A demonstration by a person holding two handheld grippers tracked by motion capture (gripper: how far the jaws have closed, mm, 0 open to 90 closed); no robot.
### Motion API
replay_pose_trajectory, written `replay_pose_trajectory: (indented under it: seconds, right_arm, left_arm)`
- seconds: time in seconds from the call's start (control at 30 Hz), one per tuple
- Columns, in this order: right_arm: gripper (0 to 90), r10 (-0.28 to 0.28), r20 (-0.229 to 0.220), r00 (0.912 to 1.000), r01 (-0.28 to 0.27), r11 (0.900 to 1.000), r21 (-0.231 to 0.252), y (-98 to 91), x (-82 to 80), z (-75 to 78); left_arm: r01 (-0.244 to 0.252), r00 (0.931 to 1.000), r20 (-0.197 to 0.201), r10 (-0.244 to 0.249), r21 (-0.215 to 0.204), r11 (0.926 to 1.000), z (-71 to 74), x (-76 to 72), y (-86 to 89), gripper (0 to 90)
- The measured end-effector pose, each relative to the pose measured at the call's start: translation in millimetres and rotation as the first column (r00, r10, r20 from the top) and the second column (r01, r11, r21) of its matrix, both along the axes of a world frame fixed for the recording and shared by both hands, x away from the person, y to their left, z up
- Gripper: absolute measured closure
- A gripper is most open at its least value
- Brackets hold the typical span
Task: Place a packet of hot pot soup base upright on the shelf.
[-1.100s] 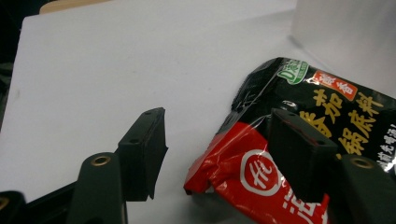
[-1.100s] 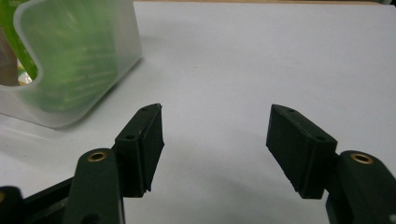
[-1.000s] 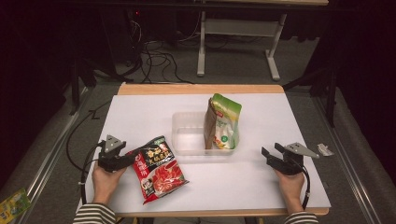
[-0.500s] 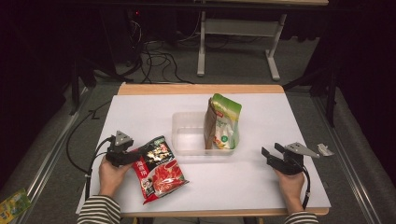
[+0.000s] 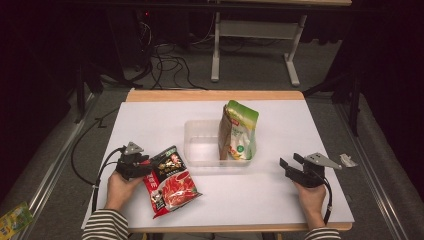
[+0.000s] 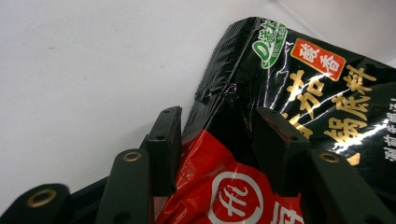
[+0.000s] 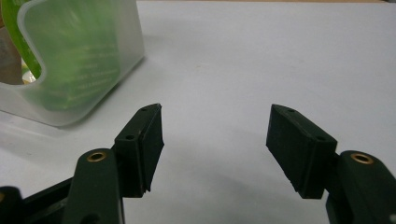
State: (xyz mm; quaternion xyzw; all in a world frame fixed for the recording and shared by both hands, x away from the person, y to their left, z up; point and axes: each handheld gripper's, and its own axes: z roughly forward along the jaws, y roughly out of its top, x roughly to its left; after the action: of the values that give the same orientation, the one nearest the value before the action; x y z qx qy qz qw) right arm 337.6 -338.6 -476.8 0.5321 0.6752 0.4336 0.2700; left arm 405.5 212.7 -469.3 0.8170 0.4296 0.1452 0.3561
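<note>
High view: left gripper (image 5: 142,162) at the upper-left edge of the red-and-black pouch (image 5: 170,181), which runs from there toward the near edge; right gripper (image 5: 292,169) well apart, jaws spread, empty.
Left gripper view: jaws apart, straddling pouch edge (image 6: 280,121), not clamped.
Right gripper view: clear tub (image 7: 70,60) ahead-left.
</note>
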Motion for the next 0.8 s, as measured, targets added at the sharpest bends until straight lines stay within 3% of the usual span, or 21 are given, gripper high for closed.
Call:
replay_pose_trajectory:
  seconds: [0.17,0.4,0.53,0.7,0.8]
  right_arm:
    - [36.5,0.006,0.017,0.9998,-0.006,1.0,-0.002,-0.5,-1.0,0.0]
    - [36.4,0.016,0.01,0.9998,-0.016,0.9999,0.0,-0.8,-0.1,-0.2]
    - [36.6,0.037,0.01,0.9993,-0.037,0.9982,-0.048,4.2,0.0,-0.1]
    - [36.5,0.033,0.015,0.9993,-0.032,0.9975,-0.064,5.8,-0.5,0.0]
    - [36.5,0.03,0.01,0.9995,-0.029,0.9983,-0.05,4.8,-0.2,-0.1]
  left_arm:
    - [0.003,1.0,-0.008,-0.003,-0.021,0.9998,-2.1,0.8,0.6,54.4]
    - [0.044,0.9989,-0.012,-0.044,-0.025,0.9987,-3.5,-0.5,-2.6,67.3]
    - [0.052,0.9983,-0.024,-0.053,-0.042,0.9977,-4.3,0.6,-2.5,72.4]
    - [0.05,0.9988,0.001,-0.05,-0.015,0.9986,-4.5,-2.6,-6.4,75.7]
    - [0.057,0.9984,0.003,-0.057,-0.022,0.9981,-4.8,-2.2,-5.2,76.0]
